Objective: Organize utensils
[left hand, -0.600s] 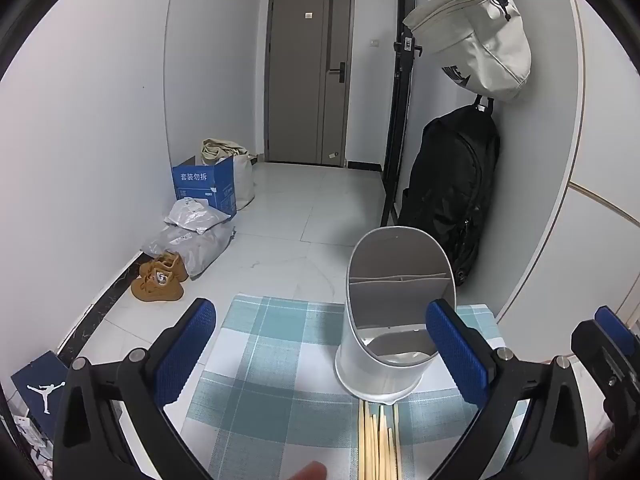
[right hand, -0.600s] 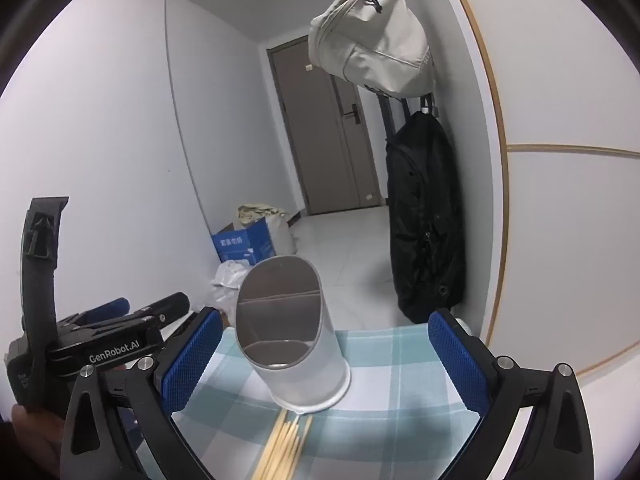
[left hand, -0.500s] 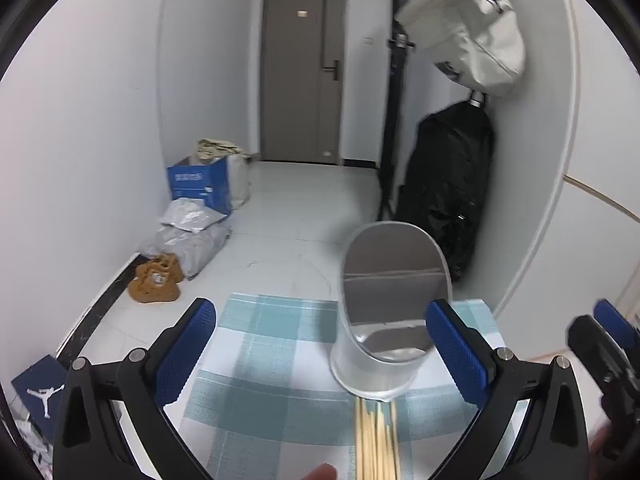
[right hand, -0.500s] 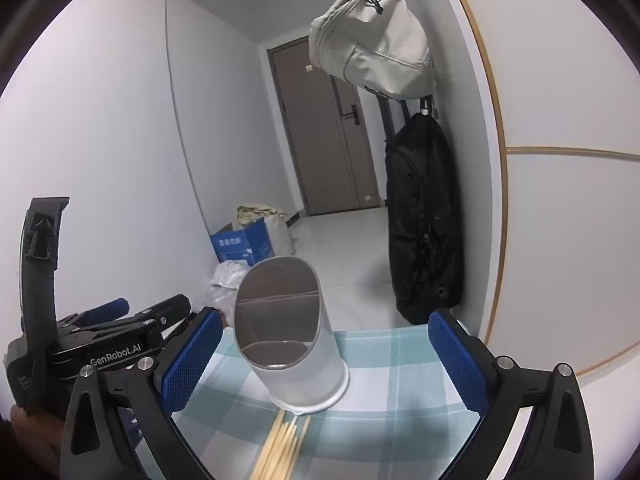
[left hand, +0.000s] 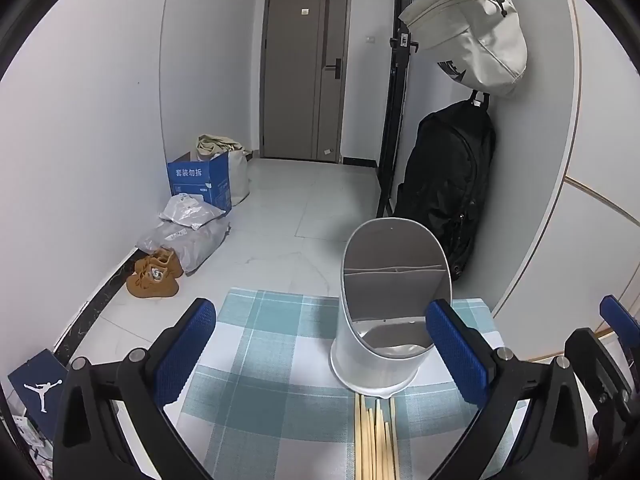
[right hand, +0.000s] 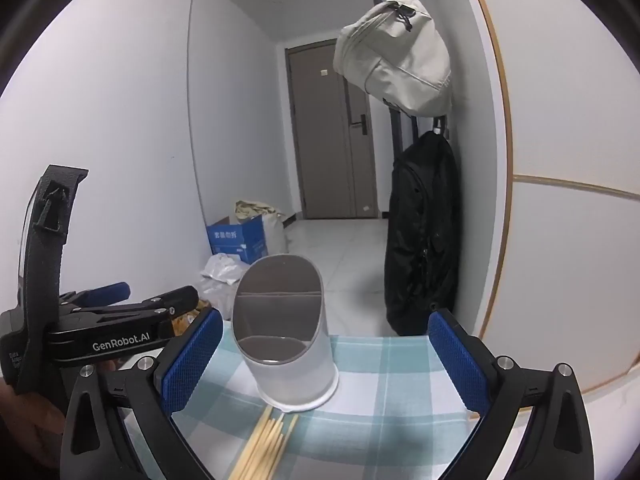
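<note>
i hold both tongs, left [left hand: 320, 354] and right [right hand: 326, 364], spread and empty; chopsticks [right hand: 266, 444] at 6 o'clock of the holder [right hand: 286, 332], ready for loading.

We hold our left black two-finger gripper with blue ribbed pads [left hand: 320, 354] level and low, jaws spread wide, nothing between them. Our right black gripper with matching blue pads [right hand: 326, 360] sits just beside it, likewise wide apart and holding nothing, both pointing forward the same way.
</note>
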Available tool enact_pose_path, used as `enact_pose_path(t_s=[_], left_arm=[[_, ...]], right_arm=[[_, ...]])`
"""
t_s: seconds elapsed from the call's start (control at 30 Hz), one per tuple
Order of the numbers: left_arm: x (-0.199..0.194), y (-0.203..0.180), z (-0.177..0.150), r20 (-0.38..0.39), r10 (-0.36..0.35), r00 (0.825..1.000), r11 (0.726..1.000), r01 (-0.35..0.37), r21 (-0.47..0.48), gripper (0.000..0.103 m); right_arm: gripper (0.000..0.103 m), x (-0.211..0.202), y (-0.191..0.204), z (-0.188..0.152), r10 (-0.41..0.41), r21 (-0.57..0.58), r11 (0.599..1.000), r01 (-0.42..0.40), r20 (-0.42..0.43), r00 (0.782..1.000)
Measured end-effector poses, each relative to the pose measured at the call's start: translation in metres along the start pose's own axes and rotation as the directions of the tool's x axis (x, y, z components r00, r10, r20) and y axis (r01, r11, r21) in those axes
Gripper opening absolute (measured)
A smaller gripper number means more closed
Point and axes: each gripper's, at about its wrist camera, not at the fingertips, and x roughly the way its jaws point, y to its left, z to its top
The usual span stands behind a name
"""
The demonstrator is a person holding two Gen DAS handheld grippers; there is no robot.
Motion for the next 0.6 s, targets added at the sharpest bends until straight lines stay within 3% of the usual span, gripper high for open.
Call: enact_pose_path(t_s=[0.6], left_arm=[[0.0027,0.0022,-0.0019,-0.001,0.000,1.000,1.000,0.000,-0.008,0.102]], right_arm=[[0.103,-0.0004,-0.0023,-0.0028,-0.018,0.029,0.999,0.018,0.013,1.000]])
